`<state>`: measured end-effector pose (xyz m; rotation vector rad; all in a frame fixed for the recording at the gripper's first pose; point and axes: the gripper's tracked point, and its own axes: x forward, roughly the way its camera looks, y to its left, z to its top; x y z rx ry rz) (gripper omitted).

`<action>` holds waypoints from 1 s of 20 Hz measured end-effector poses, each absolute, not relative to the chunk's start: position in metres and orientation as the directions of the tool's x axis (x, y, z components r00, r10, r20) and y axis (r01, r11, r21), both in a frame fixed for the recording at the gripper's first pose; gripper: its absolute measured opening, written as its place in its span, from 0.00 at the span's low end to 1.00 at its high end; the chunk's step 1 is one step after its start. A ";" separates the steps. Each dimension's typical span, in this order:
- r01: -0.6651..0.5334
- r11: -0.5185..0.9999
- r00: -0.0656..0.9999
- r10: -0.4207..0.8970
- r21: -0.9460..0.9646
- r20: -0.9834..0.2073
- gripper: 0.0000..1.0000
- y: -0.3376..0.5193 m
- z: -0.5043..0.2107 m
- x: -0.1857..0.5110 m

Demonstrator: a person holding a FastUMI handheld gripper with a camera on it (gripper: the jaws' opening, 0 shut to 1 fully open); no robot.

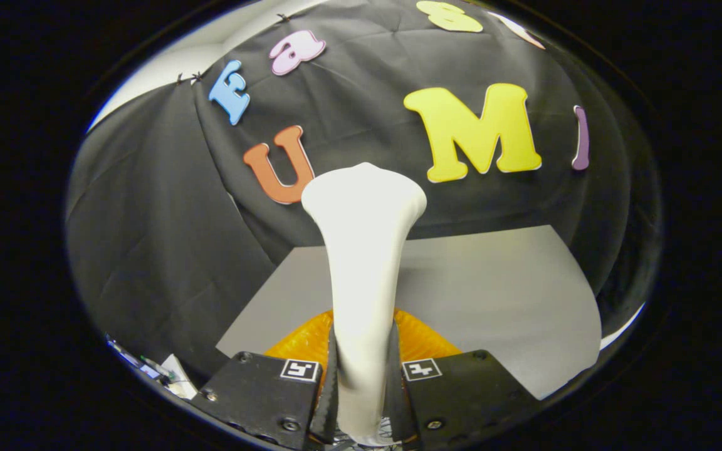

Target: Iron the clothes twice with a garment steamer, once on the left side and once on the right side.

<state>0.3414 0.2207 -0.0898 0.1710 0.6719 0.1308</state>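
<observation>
1. Nearest the camera, the gripper (pixel 363 382) has its two fingers closed against the sides of a white garment steamer (pixel 364 263). Both press on the handle, one on each side, with no gap visible between finger and plastic.

2. The steamer rises from between the fingers and runs forward, narrow at the grip and flaring to a broad head well beyond the fingertips. Its face points away, so the steam plate cannot be seen.

3. Handling, as a judgement: the body looks like smooth, rigid moulded plastic, so it will not give under the fingers but could slip or twist if the squeeze eases. With the head far ahead of the hold it probably feels top-heavy and wants to pitch forward. The slim handle where the fingers now sit is the sensible place to hold it. Whether a hose or cord trails off behind cannot be told.

4. Just under the fingers, on either side of the handle, shows an orange ribbed thing (pixel 311 341). What it is I cannot tell.

5. Beyond that lies a flat grey table (pixel 492 282), matte and even.

6. Farthest off hangs the booth's black cloth wall (pixel 148 238), creased. No garment is visible ahead of the steamer head.
</observation>
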 end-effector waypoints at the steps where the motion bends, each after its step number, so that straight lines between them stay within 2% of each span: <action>1: -0.070 0.977 0.786 0.178 0.200 -0.592 0.35 0.219 -0.081 0.337; 6: -0.085 0.961 0.800 0.223 0.262 -0.558 0.35 0.208 -0.043 0.295; 14: -0.030 0.946 0.857 0.191 0.323 -0.479 0.35 0.151 0.014 0.224; 20: 0.047 0.957 0.911 0.077 0.287 -0.406 0.35 0.086 0.049 0.153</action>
